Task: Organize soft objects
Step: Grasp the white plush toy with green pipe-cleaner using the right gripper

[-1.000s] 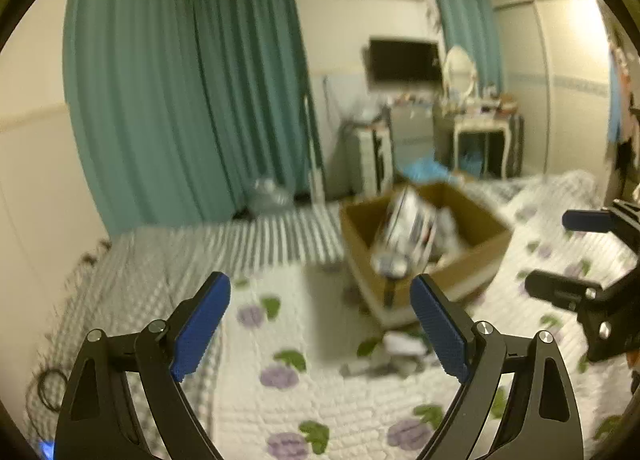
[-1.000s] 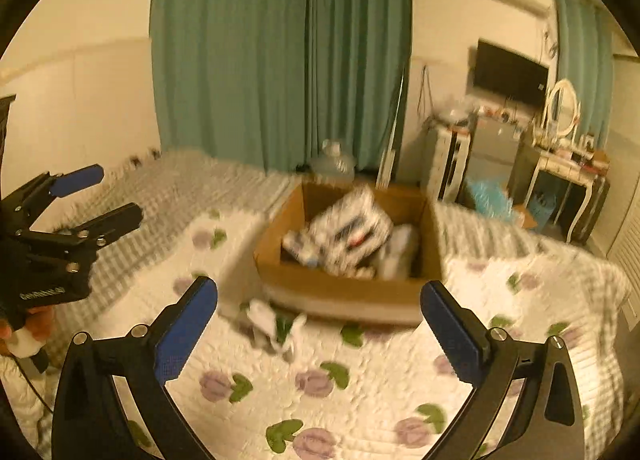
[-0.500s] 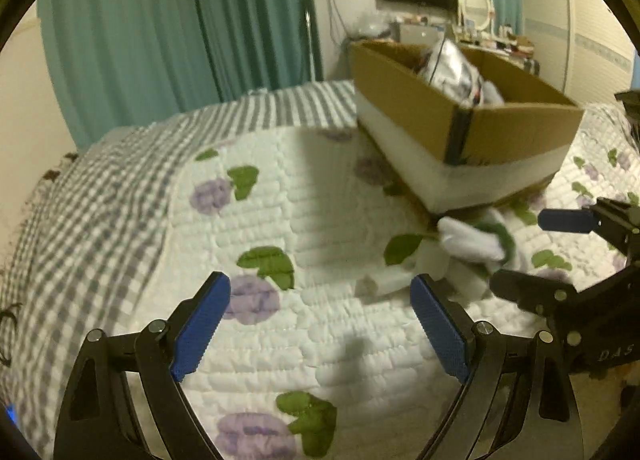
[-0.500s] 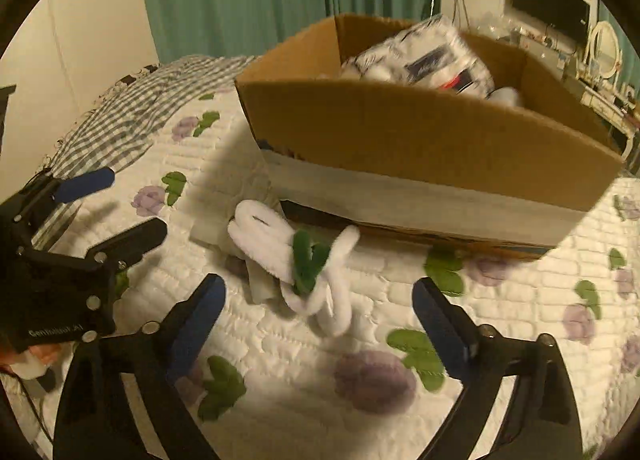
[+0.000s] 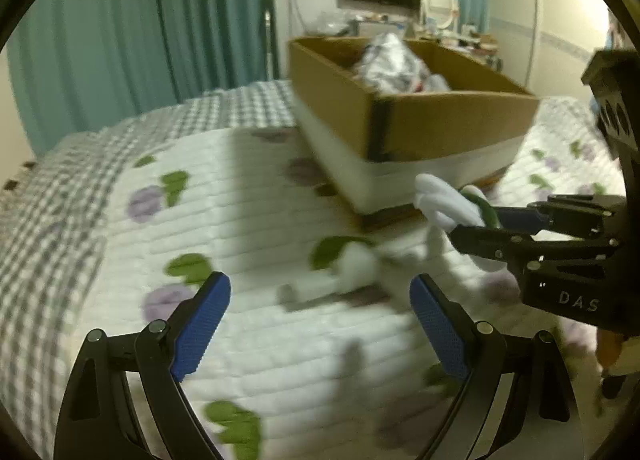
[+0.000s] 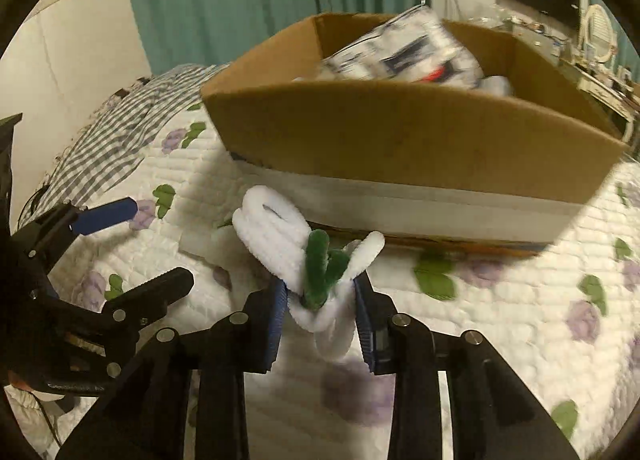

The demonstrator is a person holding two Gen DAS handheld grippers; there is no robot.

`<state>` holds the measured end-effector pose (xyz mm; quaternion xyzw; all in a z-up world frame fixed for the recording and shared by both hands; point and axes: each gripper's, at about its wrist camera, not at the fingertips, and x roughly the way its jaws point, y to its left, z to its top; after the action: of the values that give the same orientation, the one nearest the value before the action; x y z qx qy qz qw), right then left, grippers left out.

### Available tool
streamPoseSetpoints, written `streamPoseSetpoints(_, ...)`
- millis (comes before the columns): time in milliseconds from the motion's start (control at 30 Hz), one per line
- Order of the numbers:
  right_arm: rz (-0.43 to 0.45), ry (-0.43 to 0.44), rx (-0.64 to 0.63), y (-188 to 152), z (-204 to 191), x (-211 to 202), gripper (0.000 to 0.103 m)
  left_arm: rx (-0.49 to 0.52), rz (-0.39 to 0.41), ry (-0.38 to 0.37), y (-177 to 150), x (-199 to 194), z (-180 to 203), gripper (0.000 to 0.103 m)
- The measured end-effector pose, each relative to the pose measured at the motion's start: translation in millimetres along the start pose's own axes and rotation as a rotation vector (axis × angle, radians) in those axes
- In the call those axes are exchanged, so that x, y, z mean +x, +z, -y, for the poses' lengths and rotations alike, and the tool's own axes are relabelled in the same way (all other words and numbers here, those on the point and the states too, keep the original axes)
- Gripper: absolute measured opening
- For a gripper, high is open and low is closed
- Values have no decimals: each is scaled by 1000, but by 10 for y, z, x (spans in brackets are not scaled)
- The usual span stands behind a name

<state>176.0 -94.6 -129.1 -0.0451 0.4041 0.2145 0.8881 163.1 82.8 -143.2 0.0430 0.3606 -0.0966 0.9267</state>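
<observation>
A white fuzzy looped toy with a green middle [image 6: 304, 256] lies on the quilt in front of the cardboard box [image 6: 400, 140]. My right gripper [image 6: 320, 300] is shut on it, pads pressing both sides. In the left wrist view the toy [image 5: 444, 204] shows at the right, held by the right gripper [image 5: 484, 226]. My left gripper [image 5: 320, 304] is open and empty above the quilt, to the left of the toy; it also shows in the right wrist view [image 6: 132, 244]. The box holds a printed soft package [image 6: 404, 52].
The floral quilt [image 5: 240, 220] covers the bed, with a checked blanket [image 5: 48, 200] to the left. A small white soft piece [image 5: 356, 264] lies on the quilt near the toy. Teal curtains [image 5: 140, 40] hang behind the bed.
Both grippers came down toward the quilt by the box. My right gripper went from open to shut on the white and green toy. The left gripper stayed open.
</observation>
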Motion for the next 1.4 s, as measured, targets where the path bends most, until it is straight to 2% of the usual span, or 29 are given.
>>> streamPoseSetpoints(100, 4, -76, -11, -63, 107, -141, 31, -27, -22, -65, 40, 65, 84, 92)
streamPoseSetpoints(200, -2, -93, 24, -119, 276, -214, 31, -39, -69, -96, 61, 228, 165, 91)
streamPoseSetpoints(333, -8, -107, 50, -121, 372, -178, 31, 11, -85, -27, 41, 412, 245, 90)
streamPoseSetpoints(367, -11, -106, 51, -117, 384, -165, 31, 14, -87, -23, 36, 446, 246, 82)
streamPoseSetpoints(467, -24, -102, 48, -115, 375, -100, 31, 3, -92, -10, 11, 537, 188, 72)
streamPoseSetpoints(500, -28, -99, 50, -112, 351, -60, 31, -3, -85, -20, 3, 534, 165, 61)
streamPoseSetpoints(567, -39, -106, 49, -115, 339, -16, 31, -8, -64, -18, 1, 496, 123, 46)
streamPoseSetpoints(600, -41, -110, 46, -121, 322, 3, 31, -5, -55, -5, 5, 471, 94, 45)
streamPoseSetpoints(667, -42, -112, 41, -122, 308, 8, 31, -19, -50, -29, 18, 455, 35, 41)
streamPoseSetpoints(733, -40, -111, 40, -134, 299, -4, 31, -29, -30, -39, 24, 403, 7, 33)
streamPoseSetpoints(800, -40, -112, 39, -143, 287, -9, 31, -7, -2, -28, 45, 336, 43, 13)
streamPoseSetpoints(933, -33, -108, 48, -159, 293, -72, 31, -1, 19, -74, 87, 245, 71, 10)
streamPoseSetpoints(1200, 4, -90, 56, -193, 265, -343, 31, 47, 12, -60, 41, 183, 171, 5)
streamPoseSetpoints(1400, 48, -71, 62, -178, 217, -620, 31, 86, 71, -34, 112, -242, 271, 5)
